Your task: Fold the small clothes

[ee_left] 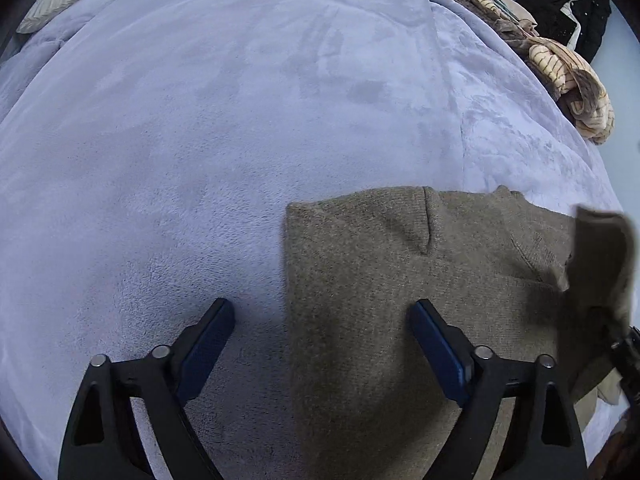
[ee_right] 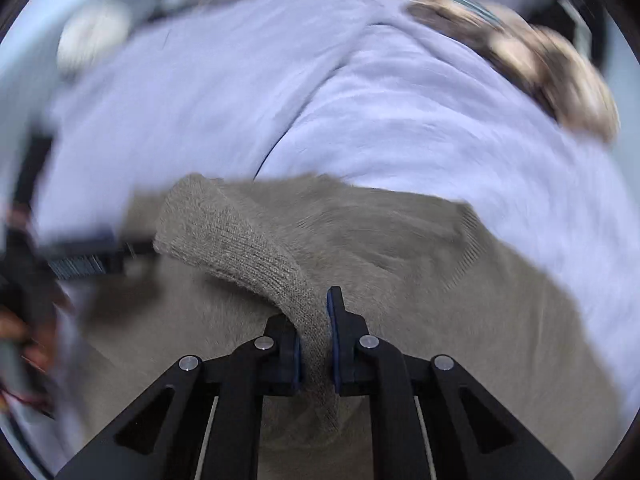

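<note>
Left wrist view: the left gripper [ee_left: 322,344] hovers with jaws wide apart over the left edge of the brown sweater [ee_left: 400,300], which lies flat on the bed [ee_left: 200,140].
Right wrist view: the right gripper [ee_right: 314,340] has its jaws closed on the sleeve [ee_right: 248,248], lifted above the sweater body.
Advice: lay the sleeve straight across the body, without wrinkles.
Containers: none visible.

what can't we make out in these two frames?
- Near part of the sweater: cut off by the bottom edge, left wrist view.
- Striped clothes pile: motion blur, right wrist view; pieces uncountable.
- Left tongs: smeared at the right view's left edge.
- Sleeve cuff end: hidden between the right tongs.
- Black garment: small and clipped at the corner.
</note>
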{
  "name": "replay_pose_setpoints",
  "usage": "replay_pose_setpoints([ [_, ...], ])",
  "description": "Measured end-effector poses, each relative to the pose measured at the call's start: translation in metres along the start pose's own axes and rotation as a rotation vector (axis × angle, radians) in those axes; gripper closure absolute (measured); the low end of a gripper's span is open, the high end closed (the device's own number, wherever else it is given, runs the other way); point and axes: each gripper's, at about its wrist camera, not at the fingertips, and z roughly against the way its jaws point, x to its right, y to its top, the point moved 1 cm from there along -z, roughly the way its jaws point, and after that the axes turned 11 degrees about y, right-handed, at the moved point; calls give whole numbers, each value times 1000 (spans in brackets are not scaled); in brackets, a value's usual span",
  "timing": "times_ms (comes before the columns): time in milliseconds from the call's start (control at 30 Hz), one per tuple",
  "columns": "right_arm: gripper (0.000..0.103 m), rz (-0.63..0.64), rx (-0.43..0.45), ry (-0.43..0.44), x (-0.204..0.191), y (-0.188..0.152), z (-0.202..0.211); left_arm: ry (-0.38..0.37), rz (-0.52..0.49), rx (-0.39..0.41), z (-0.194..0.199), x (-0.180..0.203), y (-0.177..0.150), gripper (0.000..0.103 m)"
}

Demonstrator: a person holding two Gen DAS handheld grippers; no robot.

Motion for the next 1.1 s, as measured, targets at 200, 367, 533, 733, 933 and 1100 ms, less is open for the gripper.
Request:
replay_pose_setpoints([
  [200,57,-697,114,193,132,-67,36,-16,-37,-15,3,13,4,76],
  [367,47,-854,125,277,146,-89,24,-50,-70,35,22,10,7,88],
  [533,97,-800,123,329,127,-72,16,-83,-105,42,19,-9,10,89],
  [733,96,-767,34,134,129,-85,1,-90,-67,23,8,-22,5,88],
  [933,56,-839,38,305,110,-89,14,11,-91,140,50,-33,-6,21],
  [1100,55,-791,-125,654,0,-87,-44,18,-64,104,61,-47,-21,21],
])
